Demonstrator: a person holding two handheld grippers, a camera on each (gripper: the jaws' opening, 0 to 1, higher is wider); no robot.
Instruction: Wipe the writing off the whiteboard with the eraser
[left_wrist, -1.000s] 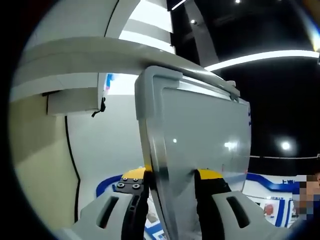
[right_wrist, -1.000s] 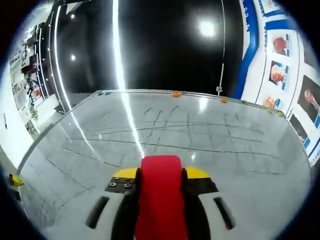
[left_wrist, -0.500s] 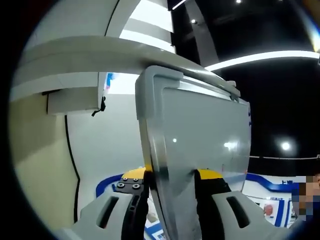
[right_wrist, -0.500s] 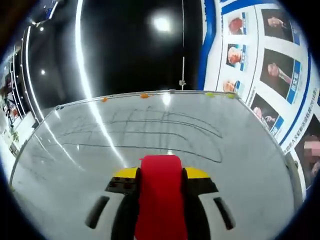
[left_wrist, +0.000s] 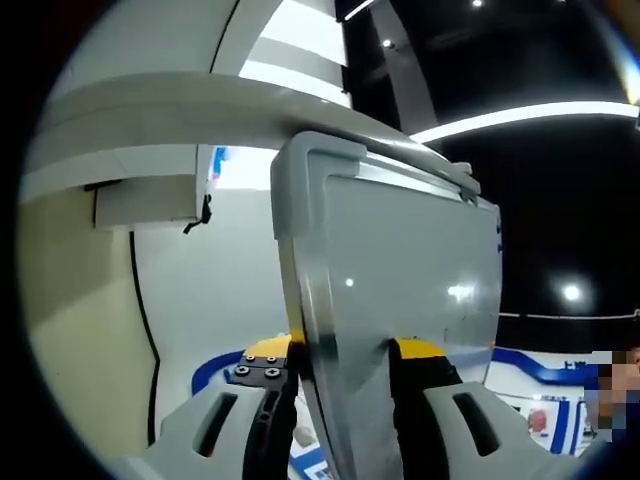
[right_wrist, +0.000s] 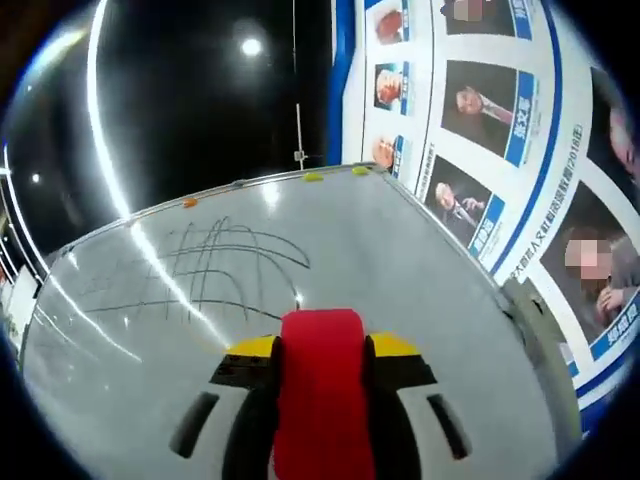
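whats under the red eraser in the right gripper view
The red eraser, held in the right gripper, sits over the whiteboard. Dark scribbled lines show beyond it to the left. Whatever writing lies directly beneath the eraser is covered.

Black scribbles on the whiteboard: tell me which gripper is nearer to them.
Right. The right gripper, shut on the red eraser, sits on the board just short of the black scribbles. The left gripper clamps the whiteboard by its edge.
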